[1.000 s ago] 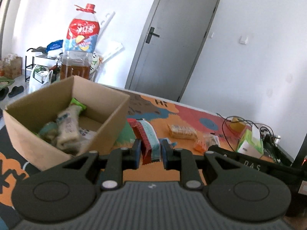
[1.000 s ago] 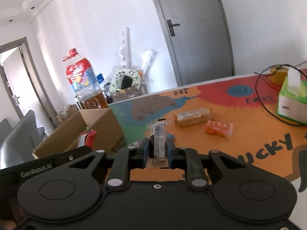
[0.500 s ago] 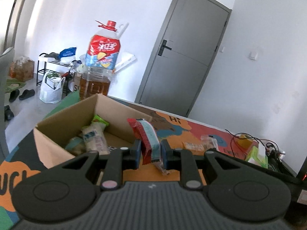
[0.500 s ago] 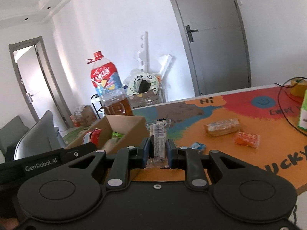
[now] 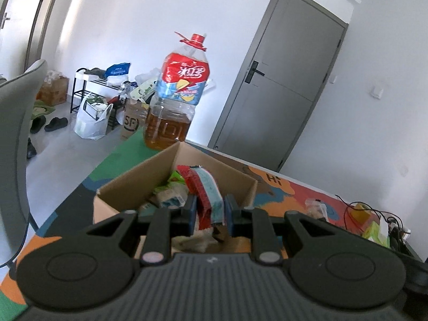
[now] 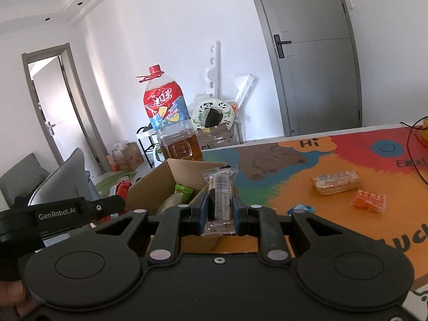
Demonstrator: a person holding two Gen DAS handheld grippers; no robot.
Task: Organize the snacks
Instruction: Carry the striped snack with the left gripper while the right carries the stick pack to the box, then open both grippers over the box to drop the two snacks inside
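Note:
My left gripper is shut on a red and pale-blue snack packet and holds it over the open cardboard box, which has several snacks inside. My right gripper is shut on a clear snack packet with a barcode, held just right of the box. The left gripper's body shows at the left of the right wrist view. A cracker pack, an orange packet and a small blue sweet lie on the colourful mat.
A big oil bottle with a red cap stands behind the box. A grey chair is at the left. Cables and a green tissue box sit at the table's far right. A grey door is behind.
Both grippers have moved left toward the box with their packets. The left one now holds its packet over the box opening; the right one is beside the box's right wall.

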